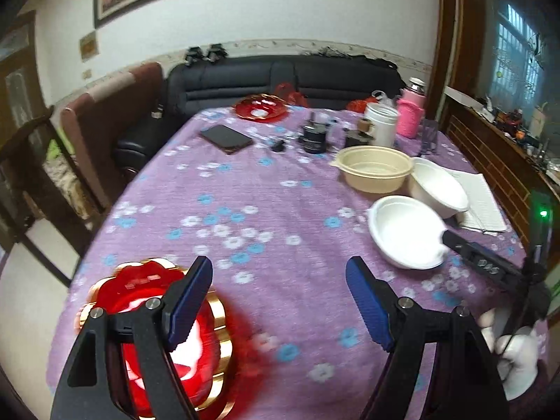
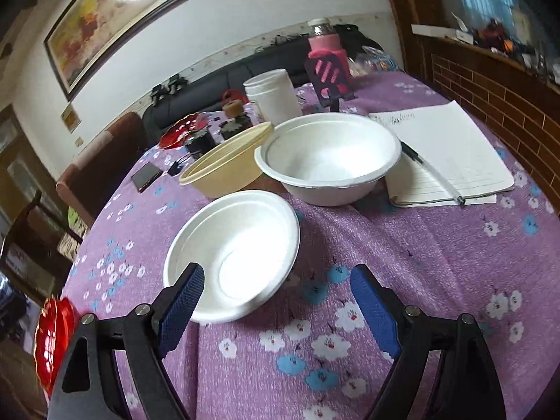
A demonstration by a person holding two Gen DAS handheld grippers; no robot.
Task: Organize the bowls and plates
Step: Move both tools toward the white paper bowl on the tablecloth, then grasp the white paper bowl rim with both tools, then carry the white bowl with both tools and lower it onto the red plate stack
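Near the table's (image 2: 437,245) right edge, a shallow white bowl (image 2: 238,252) is straddled at its rim by the right gripper (image 2: 276,301), fingers spread. Left gripper (image 1: 280,301): spread, empty, beside a red plate (image 1: 140,294). Closing on the rim is judged next.

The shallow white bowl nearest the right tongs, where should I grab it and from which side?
Grip the near rim of the shallow white bowl, coming low from the near side. The right tongs are open there already. Its thin flared lip suits one pad inside, one under; the beige bowl crowds the far side.
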